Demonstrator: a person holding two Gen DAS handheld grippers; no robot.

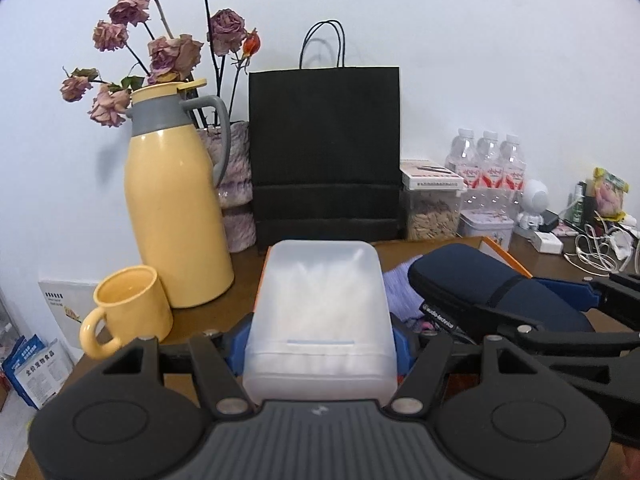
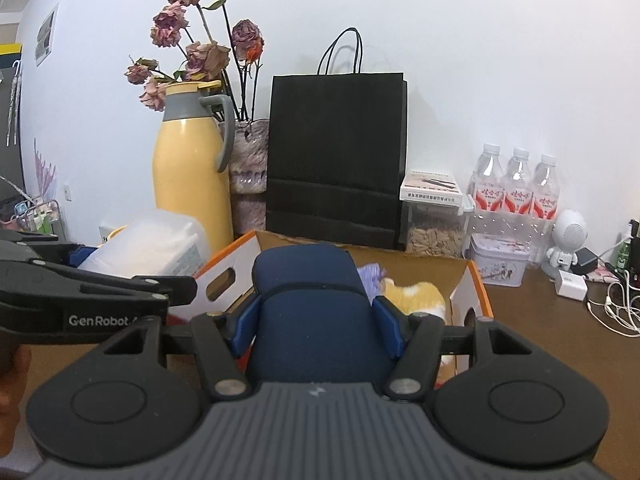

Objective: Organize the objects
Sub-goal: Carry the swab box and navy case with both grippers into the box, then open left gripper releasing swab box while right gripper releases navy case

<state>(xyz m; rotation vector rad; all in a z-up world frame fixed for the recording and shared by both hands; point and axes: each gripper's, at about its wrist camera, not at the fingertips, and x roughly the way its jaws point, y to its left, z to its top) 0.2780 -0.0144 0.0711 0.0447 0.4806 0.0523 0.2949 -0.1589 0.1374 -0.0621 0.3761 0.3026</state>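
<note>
At the far left of the table [image 1: 224, 308] stands a yellow mug [image 1: 130, 308], with a yellow thermos jug [image 1: 172, 216] just behind it and dried roses [image 1: 160, 48] rising at the back. My left gripper [image 1: 320, 340] is clamped on a frosted white plastic box [image 1: 320, 312], its blue pads pressing both sides of the box, which sits raised above the table in front of a black paper bag [image 1: 324, 148]. Right of that, my right gripper [image 2: 316, 320] is clamped on a dark blue zip case [image 2: 312, 312], gripped at both sides by the blue pads. The case hangs over an open cardboard box [image 2: 472, 288] with orange edges; inside lie a purple cloth [image 2: 374, 276] and something orange and white [image 2: 420, 296]. Farther right by the wall are a clear canister of seeds [image 2: 434, 232], three water bottles [image 2: 516, 188], a small tin [image 2: 500, 266], a little white robot figure [image 2: 568, 240] and a tangle of white cables [image 2: 620, 304].
</note>
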